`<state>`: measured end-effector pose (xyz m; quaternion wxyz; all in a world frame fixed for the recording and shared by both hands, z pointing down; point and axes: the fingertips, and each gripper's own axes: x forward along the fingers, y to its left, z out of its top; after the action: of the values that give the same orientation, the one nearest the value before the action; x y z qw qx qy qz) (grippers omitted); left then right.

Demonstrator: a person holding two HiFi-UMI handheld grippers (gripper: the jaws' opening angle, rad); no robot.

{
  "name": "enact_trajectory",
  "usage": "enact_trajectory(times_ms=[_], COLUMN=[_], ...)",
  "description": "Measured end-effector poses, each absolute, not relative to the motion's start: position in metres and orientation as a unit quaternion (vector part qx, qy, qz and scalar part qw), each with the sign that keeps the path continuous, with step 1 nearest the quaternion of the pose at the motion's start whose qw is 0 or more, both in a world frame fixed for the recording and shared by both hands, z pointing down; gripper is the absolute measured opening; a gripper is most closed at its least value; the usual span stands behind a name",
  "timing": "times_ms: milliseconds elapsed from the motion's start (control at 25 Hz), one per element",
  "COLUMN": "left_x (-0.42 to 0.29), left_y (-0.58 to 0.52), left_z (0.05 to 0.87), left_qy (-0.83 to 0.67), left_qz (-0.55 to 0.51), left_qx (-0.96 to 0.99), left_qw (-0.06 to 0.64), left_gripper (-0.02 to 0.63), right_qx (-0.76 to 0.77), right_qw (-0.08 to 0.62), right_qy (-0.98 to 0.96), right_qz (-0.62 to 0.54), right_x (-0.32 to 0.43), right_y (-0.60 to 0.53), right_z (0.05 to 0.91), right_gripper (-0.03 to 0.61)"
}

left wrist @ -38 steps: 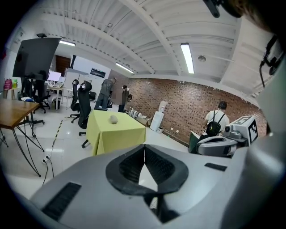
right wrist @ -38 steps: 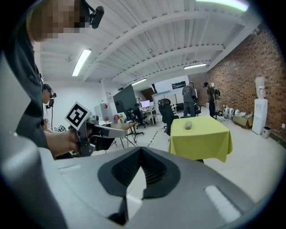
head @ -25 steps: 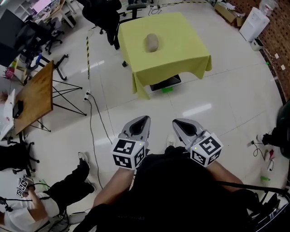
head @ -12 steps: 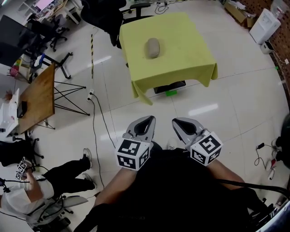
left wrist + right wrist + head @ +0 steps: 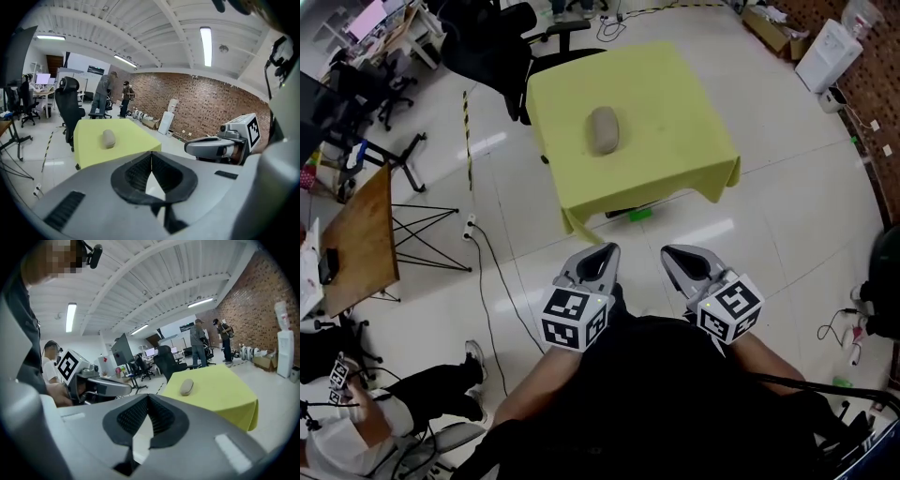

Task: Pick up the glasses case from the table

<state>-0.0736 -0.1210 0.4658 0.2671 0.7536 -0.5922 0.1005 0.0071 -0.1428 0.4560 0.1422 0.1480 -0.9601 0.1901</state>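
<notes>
The grey-beige, rounded oblong glasses case (image 5: 603, 129) lies flat and alone on the square table draped in a yellow-green cloth (image 5: 670, 94), toward the table's left half in the head view. Bare cloth is left all round it and nothing touches it, so it can be approached from any side.

The left tongs (image 5: 602, 251) and the right tongs (image 5: 671, 251) are held side by side close to the person's body, over the glossy white floor (image 5: 750, 234) and well apart from the table. Both are pressed together with nothing between them, and both are aimed toward the case. This is judged to be a carrying posture for the approach, with the grasp not yet begun.

Only the head view gives the layout from above: the stretch of floor between tongs and table, and the black office chair (image 5: 487, 47) near the table's far-left corner. The two gripper views show what is lost from above: the case as a low hump (image 5: 108, 138) (image 5: 186, 387) on the cloth, the meeting of each pair of tongs at the tip, and a standing person in a grey top (image 5: 102, 93) beyond the table.
</notes>
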Motion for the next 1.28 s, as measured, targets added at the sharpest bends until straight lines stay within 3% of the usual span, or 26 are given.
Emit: enact_trajectory(times_ms=[200, 480, 720, 1080, 1280], left_x=[-0.116, -0.177, -0.215, -0.235, -0.233], left_y=[-0.183, -0.232, -0.264, -0.317, -0.346], left_z=[0.444, 0.456, 0.476, 0.492, 0.541], left_qy=[-0.571, -0.549, -0.531, -0.548, -0.544], left_qz=[0.087, 0.083, 0.092, 0.085, 0.116], left_qx=[0.781, 0.792, 0.797, 0.776, 0.748], left_qw=[0.238, 0.253, 0.272, 0.300, 0.362], left_gripper=[0.009, 0.022, 0.077, 0.172, 0.226], right_qx=[0.179, 0.207, 0.226, 0.240, 0.216], right_qw=[0.145, 0.164, 0.175, 0.198, 0.197], right_qy=[-0.956, -0.949, -0.943, -0.930, -0.934], right_qz=[0.180, 0.171, 0.172, 0.196, 0.205], right_x=[-0.031, -0.087, -0.122, -0.113, -0.114], right_y=[-0.192, -0.236, -0.256, -0.288, -0.321], right_z=[0.443, 0.443, 0.451, 0.466, 0.475], right_gripper=[0.003, 0.003, 0.003, 0.003, 0.003])
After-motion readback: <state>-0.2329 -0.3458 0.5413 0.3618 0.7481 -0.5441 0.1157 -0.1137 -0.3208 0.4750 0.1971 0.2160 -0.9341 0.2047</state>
